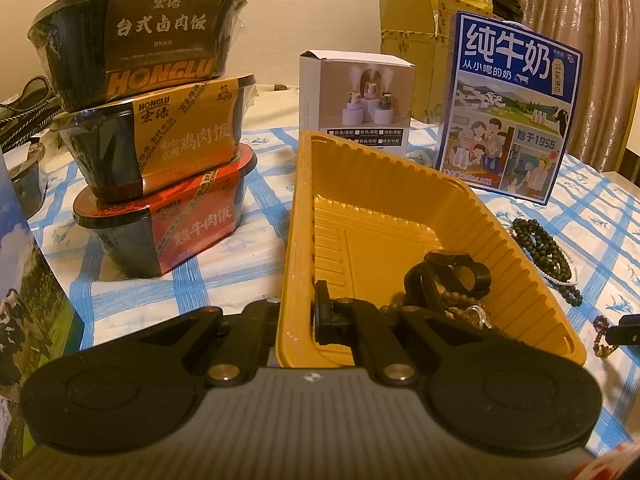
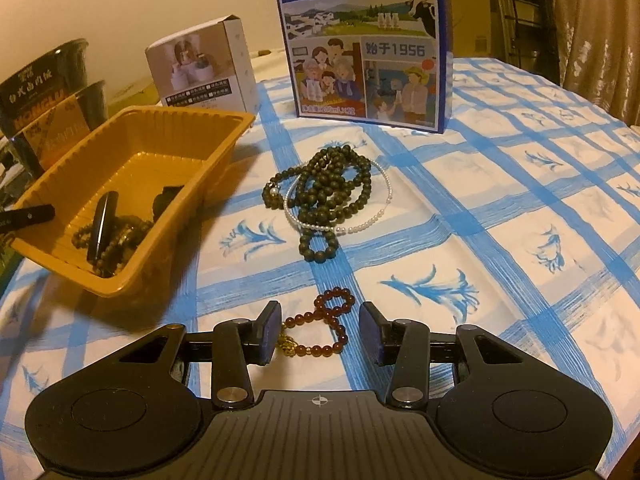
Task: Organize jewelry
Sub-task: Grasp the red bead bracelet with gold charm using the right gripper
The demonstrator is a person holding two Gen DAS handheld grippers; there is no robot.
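Left gripper (image 1: 298, 322) clamps the yellow tray (image 1: 500, 216) wall. Right gripper (image 2: 320, 334) is spread wide, straddling the red bracelet (image 2: 328, 320) on the tablecloth (image 2: 500, 220).

Left gripper (image 1: 298, 322) clamped on near wall of ribbed yellow plastic tray (image 1: 304, 216). Inside tray: black hair clip (image 1: 448, 280), brown bead strand (image 1: 452, 306). Dark green bead bracelets (image 1: 548, 254) on blue-checked tablecloth (image 1: 240, 276), right of tray.
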